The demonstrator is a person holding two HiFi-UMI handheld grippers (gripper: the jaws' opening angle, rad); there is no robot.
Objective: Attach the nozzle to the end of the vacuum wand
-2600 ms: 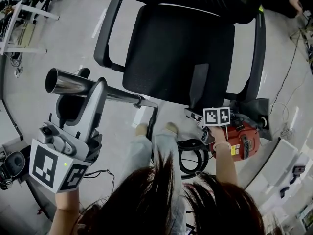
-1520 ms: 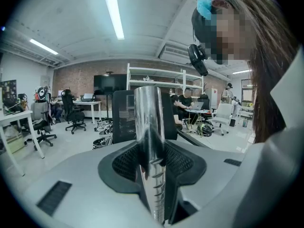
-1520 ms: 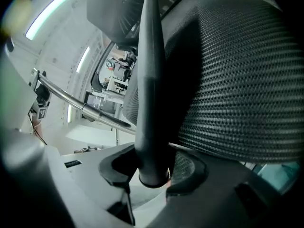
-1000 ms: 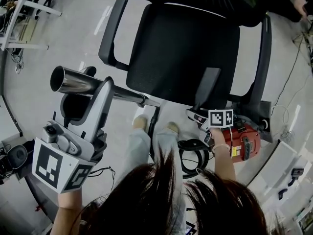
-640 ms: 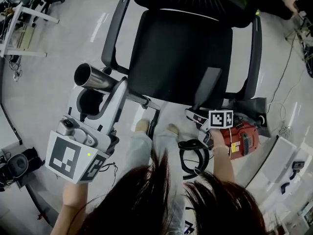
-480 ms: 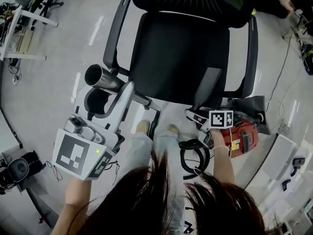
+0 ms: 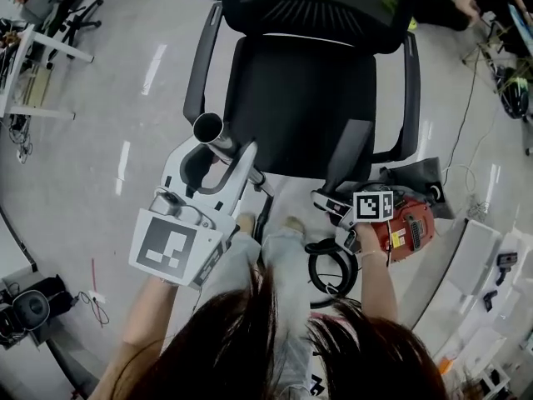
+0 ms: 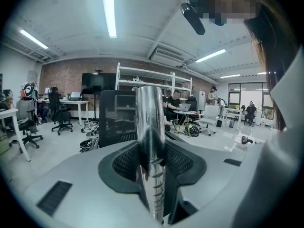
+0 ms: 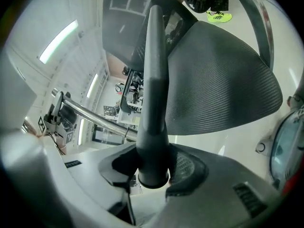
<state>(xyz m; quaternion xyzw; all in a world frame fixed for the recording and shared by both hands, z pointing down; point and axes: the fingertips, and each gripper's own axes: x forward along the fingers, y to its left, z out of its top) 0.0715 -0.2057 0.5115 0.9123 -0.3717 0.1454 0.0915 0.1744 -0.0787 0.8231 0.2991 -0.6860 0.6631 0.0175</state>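
Nozzle (image 9: 154, 80): dark, tapered. We see its round base clamped between the jaws of the right gripper (image 9: 153, 171), with the narrow end reaching over the front edge of the black chair seat (image 7: 308, 98).

Wand (image 8: 149, 137): shiny metal tube, clamped in the left gripper (image 8: 152, 177). Its open end is free, just beside the chair's armrest (image 7: 198, 61).

We note nozzle and wand are apart, not joined.

The red vacuum body (image 7: 406, 227) lies on the floor (image 7: 100, 98) just beside the right gripper, with a black hose (image 7: 329, 267) coiled near it.
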